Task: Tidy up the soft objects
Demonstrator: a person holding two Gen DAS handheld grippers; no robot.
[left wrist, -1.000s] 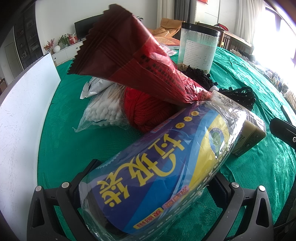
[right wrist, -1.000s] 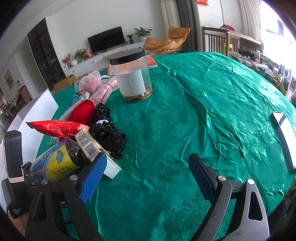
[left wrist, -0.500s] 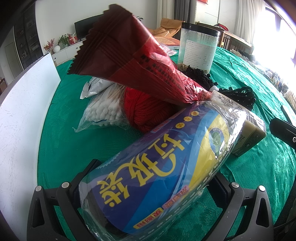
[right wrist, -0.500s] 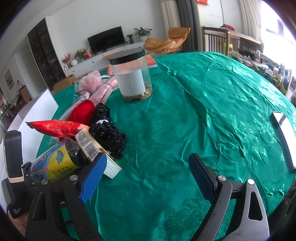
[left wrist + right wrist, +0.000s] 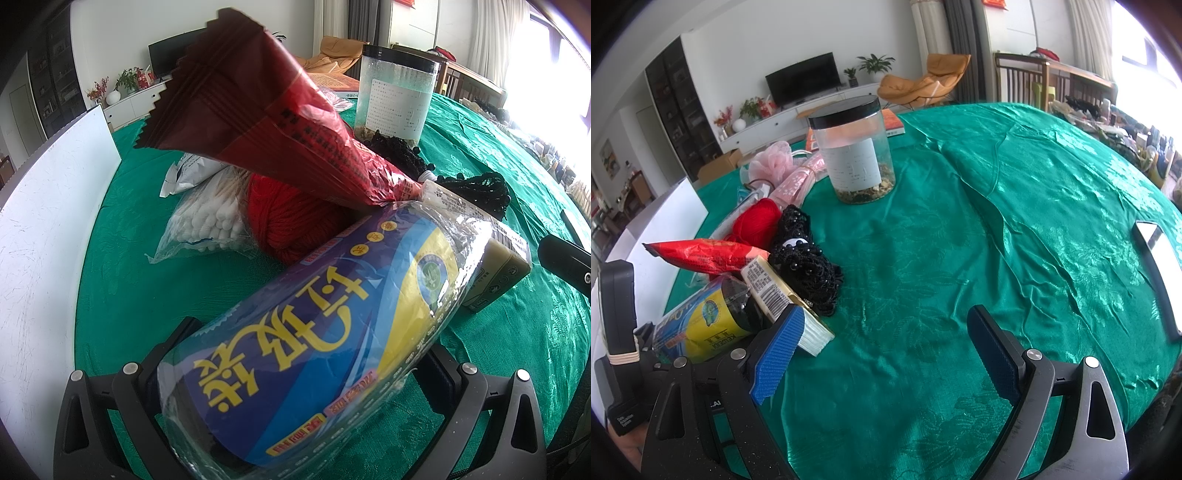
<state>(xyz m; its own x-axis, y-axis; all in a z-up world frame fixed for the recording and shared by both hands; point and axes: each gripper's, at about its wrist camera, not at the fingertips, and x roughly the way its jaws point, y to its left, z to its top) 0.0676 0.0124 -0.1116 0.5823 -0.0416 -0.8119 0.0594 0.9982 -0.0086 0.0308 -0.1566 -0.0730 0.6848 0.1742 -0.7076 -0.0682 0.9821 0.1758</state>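
Observation:
My left gripper (image 5: 303, 373) is shut on a blue-and-yellow roll of bags (image 5: 325, 332) that fills the bottom of the left wrist view; the roll also shows in the right wrist view (image 5: 701, 325). A red snack packet (image 5: 280, 125) rests across the roll's far end. Behind lie a red yarn ball (image 5: 291, 221), a bag of cotton swabs (image 5: 207, 225) and a black beaded net (image 5: 476, 188). My right gripper (image 5: 886, 354) is open and empty above bare green cloth, right of the pile.
A clear jar with a black lid (image 5: 853, 151) stands at the back. A boxed soap bar (image 5: 786, 299) lies by the roll. A pink mesh puff (image 5: 772, 162) sits far left. A white board (image 5: 40, 229) borders the left. A phone (image 5: 1160, 273) lies at right.

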